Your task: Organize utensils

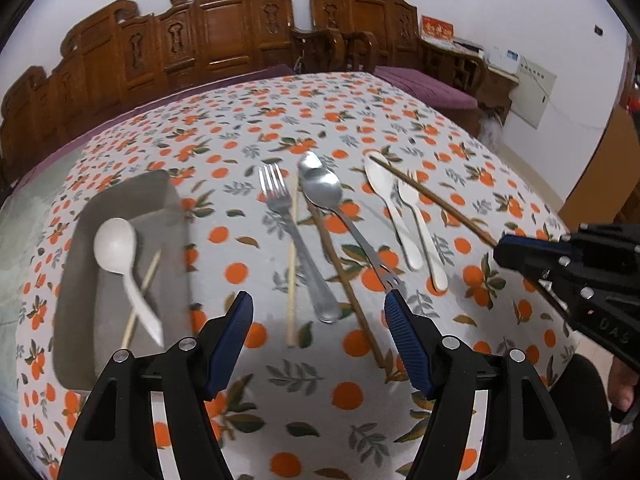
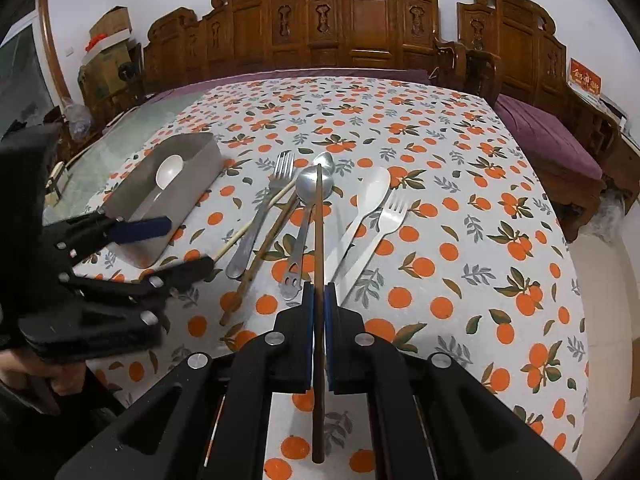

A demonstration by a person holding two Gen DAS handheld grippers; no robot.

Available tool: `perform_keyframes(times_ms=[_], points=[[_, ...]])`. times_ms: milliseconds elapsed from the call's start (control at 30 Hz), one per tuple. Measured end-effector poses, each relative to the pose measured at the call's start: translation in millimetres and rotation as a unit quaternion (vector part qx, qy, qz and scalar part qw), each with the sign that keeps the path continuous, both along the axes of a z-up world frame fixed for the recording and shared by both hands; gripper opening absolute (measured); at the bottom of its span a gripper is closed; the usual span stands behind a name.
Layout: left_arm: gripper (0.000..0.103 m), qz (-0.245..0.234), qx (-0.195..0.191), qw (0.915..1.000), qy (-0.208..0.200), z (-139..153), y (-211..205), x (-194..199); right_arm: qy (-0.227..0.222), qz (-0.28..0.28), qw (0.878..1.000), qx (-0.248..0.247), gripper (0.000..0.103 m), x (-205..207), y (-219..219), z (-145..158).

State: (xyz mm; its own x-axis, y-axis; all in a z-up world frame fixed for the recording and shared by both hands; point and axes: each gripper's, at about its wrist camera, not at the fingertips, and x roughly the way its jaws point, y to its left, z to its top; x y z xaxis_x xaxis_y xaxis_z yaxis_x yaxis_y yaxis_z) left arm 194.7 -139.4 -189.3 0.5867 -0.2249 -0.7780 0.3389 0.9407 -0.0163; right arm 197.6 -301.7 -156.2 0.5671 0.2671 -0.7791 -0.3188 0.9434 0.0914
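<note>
Right wrist view: the right gripper (image 2: pixel 319 292) is clamped on a dark chopstick (image 2: pixel 319 232), lifted above the utensils beside the tray (image 2: pixel 200 156).

The chopstick runs straight out between the closed pads, its tip over the steel spoon (image 2: pixel 314 188). Right of the tray lie, in order, a steel fork (image 2: pixel 260 216), a pale chopstick (image 2: pixel 256 220), a second dark chopstick (image 2: pixel 260 260), the steel spoon, then farthest away a white spoon (image 2: pixel 362 208) and white fork (image 2: pixel 380 232). Inside the tray rest a white soup spoon (image 1: pixel 116 246) and another pale chopstick (image 1: pixel 142 296), crossing each other. The left gripper (image 1: pixel 320 340) hovers just right of the tray's near end, fingers (image 1: pixel 234 344) wide apart with nothing between them. Everything sits on an orange-print tablecloth (image 2: pixel 460 240); carved wooden chairs (image 2: pixel 360 20) stand beyond the tray's far side.
</note>
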Motion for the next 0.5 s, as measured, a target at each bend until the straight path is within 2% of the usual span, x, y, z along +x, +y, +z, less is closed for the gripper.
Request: perform_keyframes(times_ms=[400,500], points=[[0.065,-0.008,0.02,0.999,0.038,-37.9,-17.9,4.8,0.016,-0.023,1.0,0.008,0.006,7.7,-15.0,-10.6],[0.061,-0.015,0.033,0.9987,0.037,-42.5,-23.5,3.7,0.018,-0.023,1.0,0.008,0.006,7.7,-14.2,-11.4]])
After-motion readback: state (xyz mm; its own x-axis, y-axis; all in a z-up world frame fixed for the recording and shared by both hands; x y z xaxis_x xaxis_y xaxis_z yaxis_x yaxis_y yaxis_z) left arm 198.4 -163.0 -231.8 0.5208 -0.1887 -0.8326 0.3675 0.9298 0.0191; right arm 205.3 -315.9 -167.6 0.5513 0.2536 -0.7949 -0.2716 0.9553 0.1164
